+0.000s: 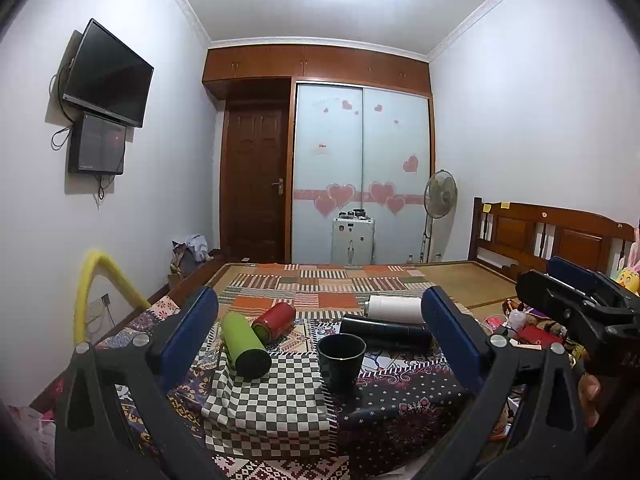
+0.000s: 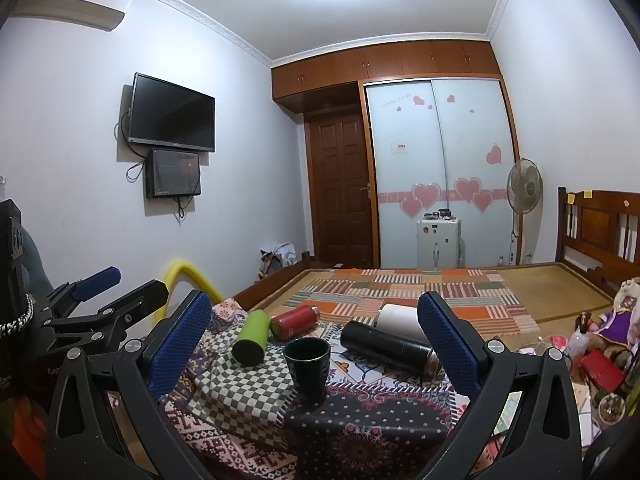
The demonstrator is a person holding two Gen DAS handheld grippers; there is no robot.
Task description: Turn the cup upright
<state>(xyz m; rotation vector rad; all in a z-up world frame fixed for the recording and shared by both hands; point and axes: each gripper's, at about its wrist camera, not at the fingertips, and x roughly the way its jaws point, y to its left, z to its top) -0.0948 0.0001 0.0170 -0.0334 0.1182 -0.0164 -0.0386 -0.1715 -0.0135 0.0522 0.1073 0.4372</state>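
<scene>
A dark cup (image 1: 341,360) stands upright, mouth up, on patterned cloths on the bed; it also shows in the right wrist view (image 2: 307,367). My left gripper (image 1: 320,336) is open and empty, its blue pads wide apart, held back from the cup. My right gripper (image 2: 316,336) is open and empty too, also short of the cup. The right gripper shows at the right edge of the left wrist view (image 1: 576,300), and the left gripper at the left edge of the right wrist view (image 2: 100,296).
Behind the cup lie a green bottle (image 1: 244,344), a red bottle (image 1: 276,322), a black flask (image 1: 386,332) and a white cylinder (image 1: 394,309). A checkered cloth (image 1: 268,404) lies under them. Clutter sits on the right (image 2: 600,364). A yellow tube (image 1: 96,288) arches at left.
</scene>
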